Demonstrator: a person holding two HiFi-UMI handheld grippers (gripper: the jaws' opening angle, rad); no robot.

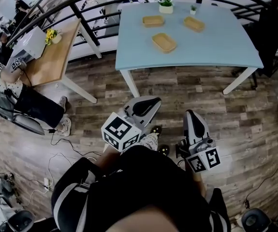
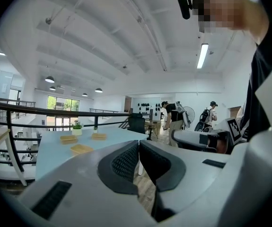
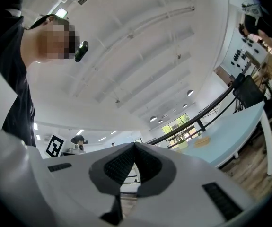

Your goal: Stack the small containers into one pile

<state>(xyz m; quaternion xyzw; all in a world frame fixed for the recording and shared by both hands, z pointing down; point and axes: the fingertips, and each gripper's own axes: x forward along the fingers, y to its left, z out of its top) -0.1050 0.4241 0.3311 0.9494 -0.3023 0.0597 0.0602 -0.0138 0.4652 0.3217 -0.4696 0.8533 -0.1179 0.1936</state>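
Note:
Three shallow tan containers lie apart on the light blue table [image 1: 216, 47]: one at the back left [image 1: 153, 21], one at the back right [image 1: 194, 23], one nearer the front [image 1: 164, 42]. In the left gripper view they show small on the table [image 2: 81, 149]. My left gripper [image 1: 148, 104] and right gripper [image 1: 189, 115] hang over the wooden floor, well short of the table, close to my body. Both are shut with nothing between their pads [image 2: 126, 162] [image 3: 121, 164]. In the right gripper view one container [image 3: 203, 141] shows far off.
Two small potted plants [image 1: 166, 4] stand at the table's back edge. A wooden desk [image 1: 51, 57] with a white box and yellow flowers stands to the left, a seated person [image 1: 13, 93] beside it. A black railing [image 1: 80, 13] runs behind. Cables lie on the floor.

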